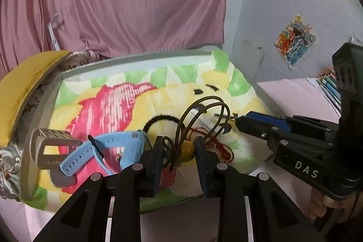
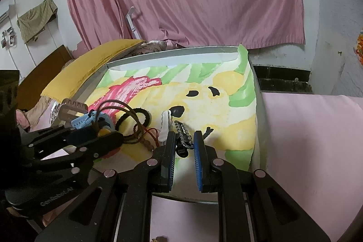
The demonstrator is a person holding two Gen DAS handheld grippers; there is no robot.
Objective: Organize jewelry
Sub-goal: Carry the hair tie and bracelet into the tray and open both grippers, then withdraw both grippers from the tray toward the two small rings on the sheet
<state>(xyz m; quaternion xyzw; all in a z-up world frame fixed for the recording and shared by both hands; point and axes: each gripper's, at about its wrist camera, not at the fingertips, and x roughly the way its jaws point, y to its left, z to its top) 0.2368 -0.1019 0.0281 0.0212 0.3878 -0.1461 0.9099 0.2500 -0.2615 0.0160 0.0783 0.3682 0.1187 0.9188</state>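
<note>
My left gripper [image 1: 179, 151] squeezes the brown cord bracelet with a round yellow bead [image 1: 187, 149] just above the painted tray [image 1: 145, 55], my right gripper [image 2: 185, 146] pinches the black-and-white chain [image 2: 182, 132], so next I gently lift them apart.

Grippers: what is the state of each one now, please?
Left gripper: shut on the cord bracelet at its yellow bead.
Right gripper: shut on the chain.

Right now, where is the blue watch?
Left wrist view: the blue watch lies on the cartoon cloth, left of the left gripper, beside the grey strap.
</note>
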